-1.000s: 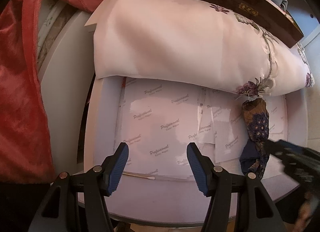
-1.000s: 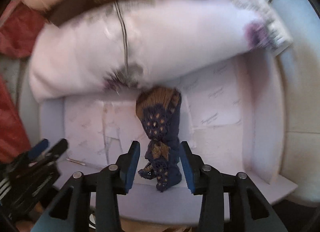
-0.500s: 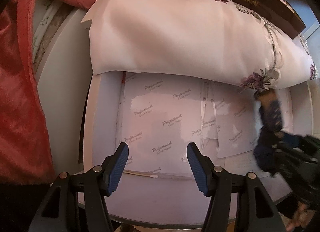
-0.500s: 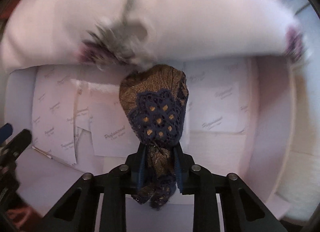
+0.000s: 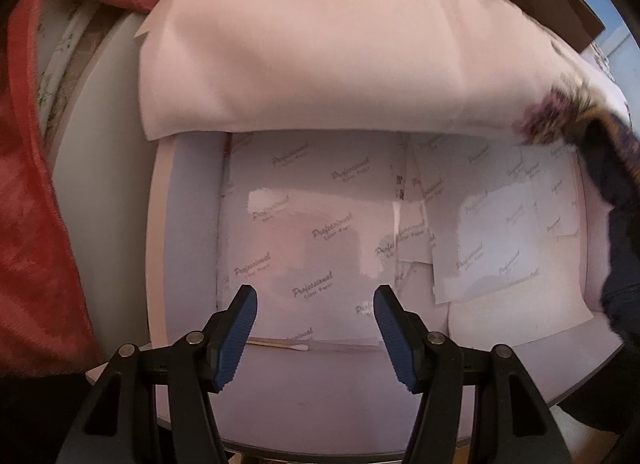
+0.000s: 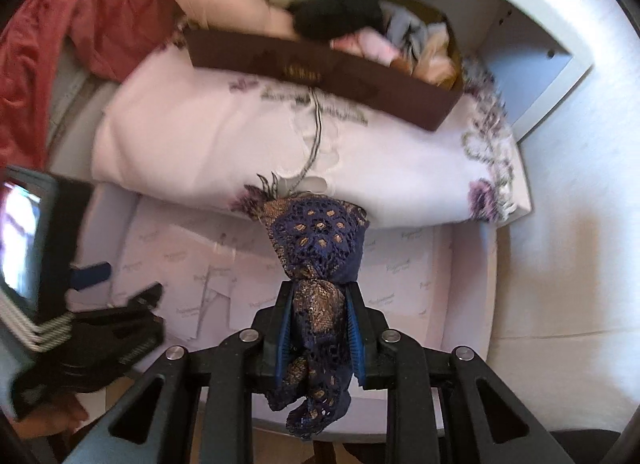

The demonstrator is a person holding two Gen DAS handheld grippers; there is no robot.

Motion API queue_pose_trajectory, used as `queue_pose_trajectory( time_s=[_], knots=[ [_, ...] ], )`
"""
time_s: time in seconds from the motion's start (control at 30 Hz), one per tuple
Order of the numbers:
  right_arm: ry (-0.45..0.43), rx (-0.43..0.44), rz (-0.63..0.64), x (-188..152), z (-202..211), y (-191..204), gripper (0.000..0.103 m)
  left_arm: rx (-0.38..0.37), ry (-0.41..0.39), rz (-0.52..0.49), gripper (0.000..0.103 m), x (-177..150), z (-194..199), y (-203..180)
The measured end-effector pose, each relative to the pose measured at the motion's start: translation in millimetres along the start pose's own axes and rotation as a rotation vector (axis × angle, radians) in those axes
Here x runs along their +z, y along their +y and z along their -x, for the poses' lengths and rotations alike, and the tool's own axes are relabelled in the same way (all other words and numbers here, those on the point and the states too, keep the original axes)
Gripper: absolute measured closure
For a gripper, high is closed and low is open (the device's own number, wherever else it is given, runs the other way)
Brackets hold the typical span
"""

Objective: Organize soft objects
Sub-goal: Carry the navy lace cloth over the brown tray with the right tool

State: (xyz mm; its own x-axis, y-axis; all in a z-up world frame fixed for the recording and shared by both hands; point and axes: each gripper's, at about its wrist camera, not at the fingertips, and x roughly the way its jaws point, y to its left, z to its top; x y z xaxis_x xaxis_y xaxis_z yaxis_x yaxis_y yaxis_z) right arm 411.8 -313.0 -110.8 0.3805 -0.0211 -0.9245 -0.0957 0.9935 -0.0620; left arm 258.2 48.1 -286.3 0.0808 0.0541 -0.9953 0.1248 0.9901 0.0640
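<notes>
My right gripper (image 6: 318, 328) is shut on a rolled navy and gold lace cloth (image 6: 320, 248), held above the paper-lined shelf (image 6: 400, 260). The cloth also shows blurred at the right edge of the left wrist view (image 5: 612, 168). Behind it lies a folded white fabric with purple flowers (image 6: 224, 144), with a brown box (image 6: 320, 68) of soft items on top. My left gripper (image 5: 314, 328) is open and empty over the shelf's front left part, and it shows in the right wrist view (image 6: 120, 304).
A red cloth (image 5: 28, 184) hangs at the left. A cotton swab (image 5: 280, 344) lies on the shelf paper near my left gripper. A white cabinet wall (image 6: 560, 224) stands at the right. The brown box holds pink, black and cream items (image 6: 332, 12).
My right gripper closed on the lace cloth and lifted it up off the shelf. My left gripper stayed open and moved slightly closer to the shelf.
</notes>
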Motion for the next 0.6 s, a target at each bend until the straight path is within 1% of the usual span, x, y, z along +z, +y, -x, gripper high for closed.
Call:
queue_pose_trajectory(
  time_s=[0.1,0.2,0.43,0.6],
  knots=[
    [-0.030,-0.003,-0.001,1,7,2,0.079,0.004,0.006,-0.008,0.041,-1,-1,-4],
    [-0.066,0.000,-0.001,-4,24,8,0.079,0.005,0.011,-0.008,0.041,0,-2,-5],
    [-0.124,0.040,-0.013,2,47,9,0.079,0.013,0.010,-0.021,0.041,1,-4,-9],
    [-0.160,0.051,-0.015,6,61,11,0.079,0.014,0.011,-0.025,0.041,1,-2,-10]
  ],
)
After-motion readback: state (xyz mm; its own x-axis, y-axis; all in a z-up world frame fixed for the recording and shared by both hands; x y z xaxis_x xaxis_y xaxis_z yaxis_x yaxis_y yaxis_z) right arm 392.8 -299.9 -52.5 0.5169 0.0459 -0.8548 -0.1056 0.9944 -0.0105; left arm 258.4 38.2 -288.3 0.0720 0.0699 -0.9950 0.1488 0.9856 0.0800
